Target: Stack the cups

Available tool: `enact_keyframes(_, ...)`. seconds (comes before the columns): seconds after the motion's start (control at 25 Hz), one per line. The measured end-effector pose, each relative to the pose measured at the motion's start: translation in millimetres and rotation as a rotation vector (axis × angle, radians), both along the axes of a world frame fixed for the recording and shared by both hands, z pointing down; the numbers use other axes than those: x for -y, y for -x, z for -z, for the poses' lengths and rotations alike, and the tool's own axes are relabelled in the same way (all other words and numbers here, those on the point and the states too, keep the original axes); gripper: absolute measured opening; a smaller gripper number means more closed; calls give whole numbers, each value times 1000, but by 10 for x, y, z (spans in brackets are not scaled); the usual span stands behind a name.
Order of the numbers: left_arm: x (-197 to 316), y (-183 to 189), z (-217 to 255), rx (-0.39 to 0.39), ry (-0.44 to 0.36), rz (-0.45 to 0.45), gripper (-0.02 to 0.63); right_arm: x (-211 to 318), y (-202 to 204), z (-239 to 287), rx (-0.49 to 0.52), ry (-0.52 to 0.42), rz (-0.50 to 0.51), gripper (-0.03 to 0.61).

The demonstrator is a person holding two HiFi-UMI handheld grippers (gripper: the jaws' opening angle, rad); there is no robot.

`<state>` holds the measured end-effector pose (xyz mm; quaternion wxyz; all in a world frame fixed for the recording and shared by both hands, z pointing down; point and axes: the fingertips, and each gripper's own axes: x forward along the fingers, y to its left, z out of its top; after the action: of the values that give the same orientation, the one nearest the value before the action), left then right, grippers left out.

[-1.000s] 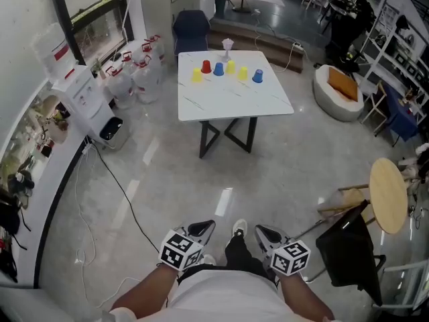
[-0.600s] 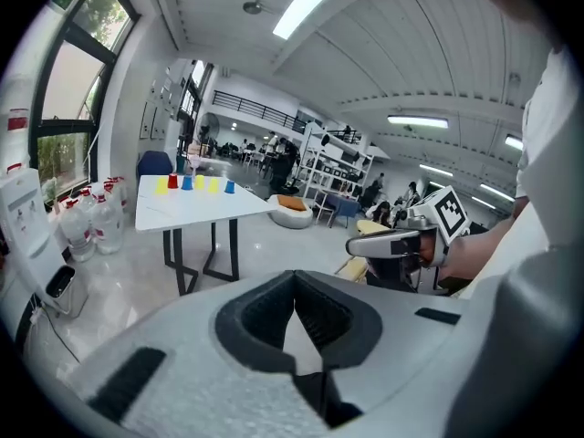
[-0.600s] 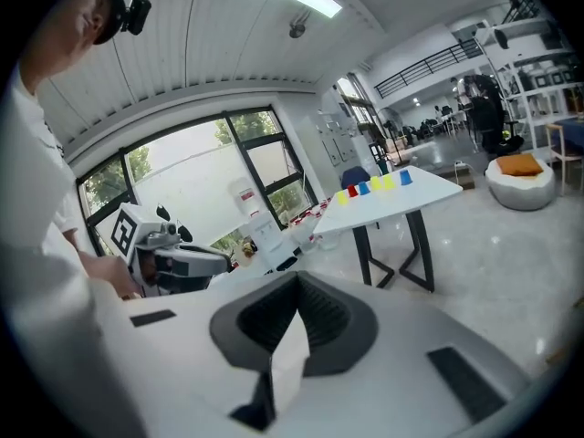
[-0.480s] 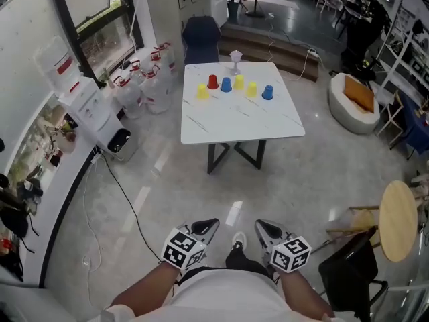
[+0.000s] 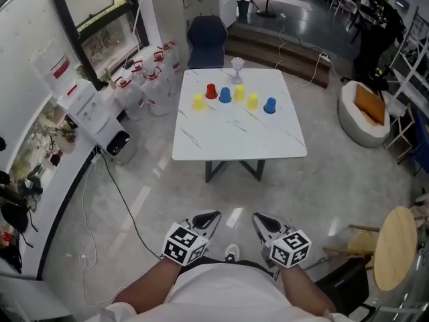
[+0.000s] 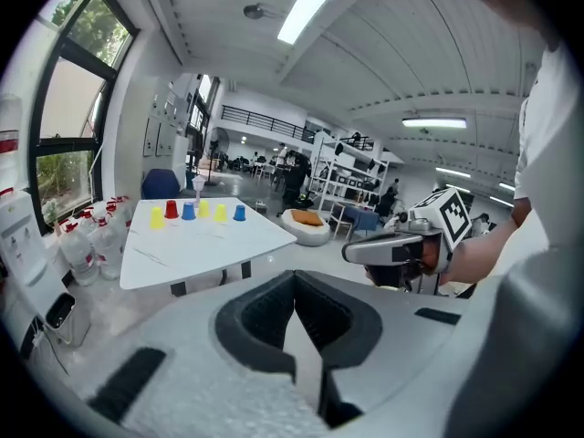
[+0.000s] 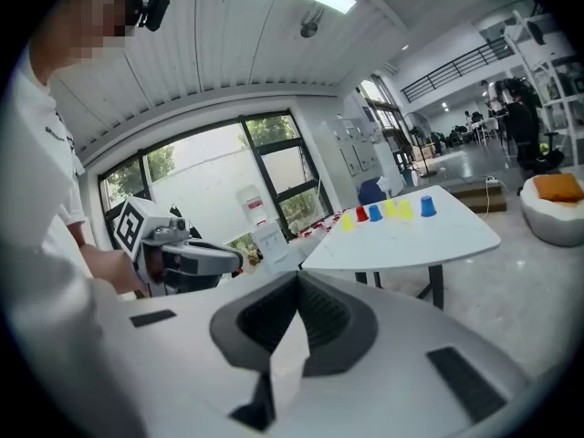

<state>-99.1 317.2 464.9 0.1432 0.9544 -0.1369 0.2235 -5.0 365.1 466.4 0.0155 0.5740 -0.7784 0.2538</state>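
Grey hand-held grippers [image 5: 209, 217] [image 5: 263, 220] both closed, empty.

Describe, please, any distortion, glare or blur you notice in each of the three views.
Head view: sharp, evenly lit, with pale reflections on the glossy floor before the table. Left gripper view: strong fisheye bending, black corners, a bright ceiling light. Right gripper view: same bending, the window washed out.

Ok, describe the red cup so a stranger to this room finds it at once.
Find the white table on the open floor; a row of cups stands near its far edge. Seen from the person's side, the red cup is second from the left, between a yellow cup and a blue cup, and it is the only red one.
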Motion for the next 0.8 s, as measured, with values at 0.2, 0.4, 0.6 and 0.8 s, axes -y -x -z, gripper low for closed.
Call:
enact_keyframes(0.2, 253, -155, -160, 51, 3, 28, 9, 276, -190, -236, 42, 38, 14, 5)
enact_keyframes(0.4, 525, -173, -230, 67, 31, 71, 9, 524, -305, -293, 57, 51, 32, 5)
enact_keyframes(0.6, 811, -291, -304, 62, 63, 72, 9, 843, -394, -329, 56, 59, 34, 6)
enact_keyframes(0.8, 1277, -580, -358, 44, 61, 32, 9, 1253, -521, -347, 27, 66, 38, 5)
